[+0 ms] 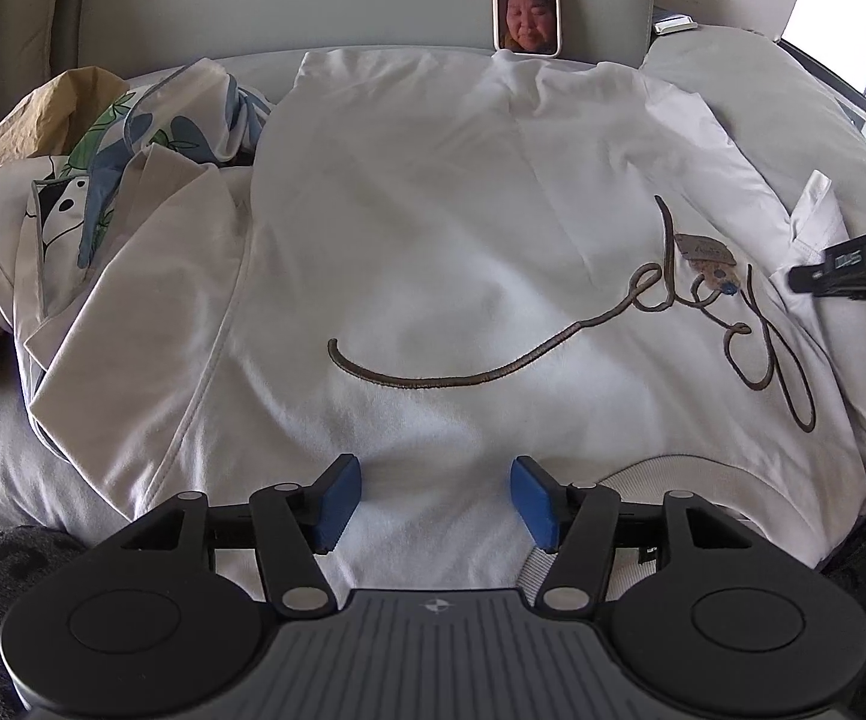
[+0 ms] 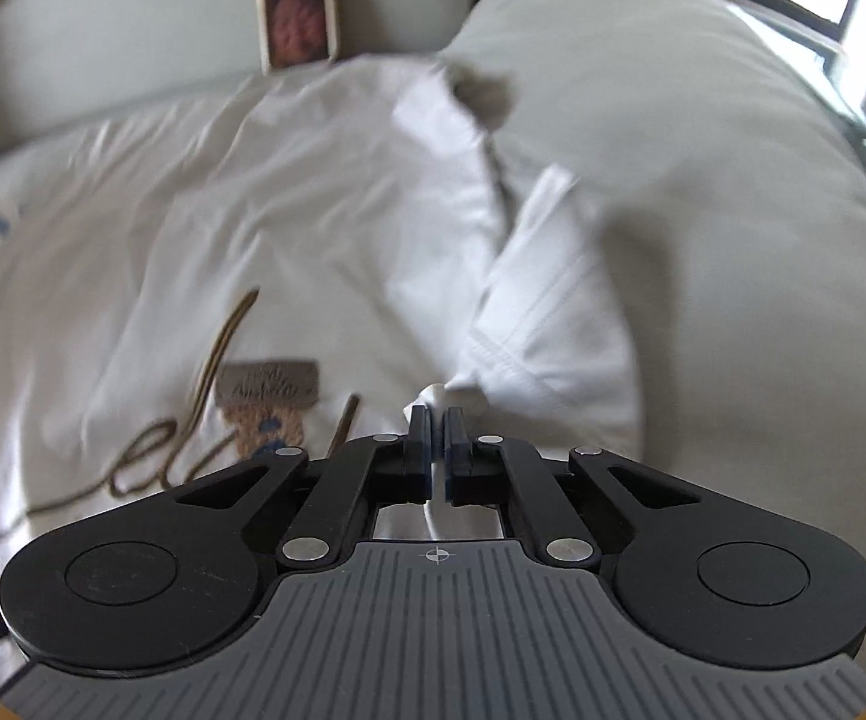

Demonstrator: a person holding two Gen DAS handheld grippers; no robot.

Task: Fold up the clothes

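A white T-shirt [image 1: 433, 240] with brown cursive lettering lies spread flat on a grey sofa seat, collar [image 1: 673, 480] nearest me. My left gripper [image 1: 436, 498] is open and empty, hovering over the shirt beside the collar. My right gripper [image 2: 438, 420] is shut on the shirt's right sleeve [image 2: 553, 312], pinching its hem and lifting it off the cushion. The right gripper also shows at the right edge of the left wrist view [image 1: 853, 270]. The right wrist view is blurred by motion.
A heap of patterned clothes [image 1: 73, 180] lies at the left of the seat. A phone [image 1: 526, 0] leans on the sofa back [image 1: 253, 0]. A grey cushion [image 2: 703, 150] lies right of the shirt. A window [image 1: 853, 12] is at far right.
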